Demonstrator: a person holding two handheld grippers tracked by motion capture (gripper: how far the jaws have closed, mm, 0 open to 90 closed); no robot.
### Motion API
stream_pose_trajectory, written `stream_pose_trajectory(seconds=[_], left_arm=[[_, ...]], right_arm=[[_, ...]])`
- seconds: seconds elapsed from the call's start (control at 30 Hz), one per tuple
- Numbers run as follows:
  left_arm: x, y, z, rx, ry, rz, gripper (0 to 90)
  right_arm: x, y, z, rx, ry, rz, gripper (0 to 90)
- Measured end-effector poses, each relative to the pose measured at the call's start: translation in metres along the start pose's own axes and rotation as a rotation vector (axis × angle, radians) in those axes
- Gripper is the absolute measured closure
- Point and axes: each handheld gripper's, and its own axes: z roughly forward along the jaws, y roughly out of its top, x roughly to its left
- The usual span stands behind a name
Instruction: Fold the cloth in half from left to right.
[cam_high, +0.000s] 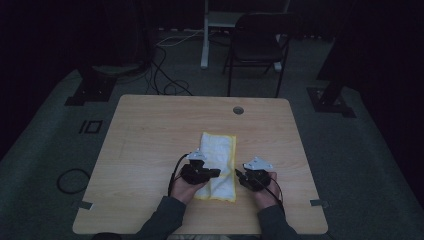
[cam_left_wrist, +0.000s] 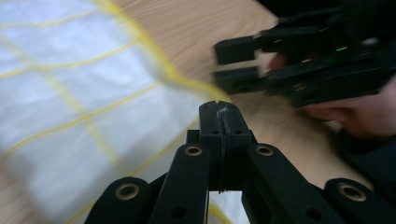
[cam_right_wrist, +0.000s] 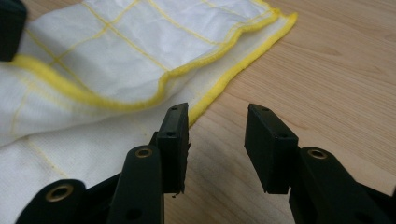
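From above: folded white cloth (cam_high: 218, 165) mid-table, left gripper (cam_high: 209, 173) over its near end, right gripper (cam_high: 241, 176) just beside its edge. Along left jaws: fully closed, nothing visibly pinched, cloth beneath. Along right jaws: half open, astride yellow hem (cam_right_wrist: 219, 84). Probably regrasping for next fold; needs right closing on hem.

The high view looks forward and down from above the person's side onto the whole wooden table (cam_high: 150, 130), far enough back to take in floor around it. The left gripper view rides low and close over the white, yellow-edged cloth (cam_left_wrist: 70, 93), facing the right gripper (cam_left_wrist: 236, 63). The right gripper view (equally close) shares that cloth (cam_right_wrist: 140, 51) and the tabletop.
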Motion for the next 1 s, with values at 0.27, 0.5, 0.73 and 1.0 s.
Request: stream_pose_trajectory(seconds=[0.27, 0.5, 0.73, 1.0], left_arm=[[-0.019, 0.007, 0.010, -0.007, -0.065, 0.022, 90.0], [-0.031, 0.006, 0.023, 0.018, -0.111, 0.046, 89.3], [-0.024, 0.006, 0.016, -0.016, -0.088, 0.034, 77.6], [-0.006, 0.001, -0.003, -0.048, 0.008, 0.014, 77.2]], right_arm=[[-0.003, -0.001, -0.001, 0.001, -0.015, 0.014, 60.3], [-0.005, -0.001, -0.001, 0.000, -0.025, 0.025, 60.5], [-0.004, 0.001, -0.001, -0.003, -0.018, 0.022, 60.1], [-0.001, 0.012, 0.000, -0.030, -0.004, 0.004, 59.3]])
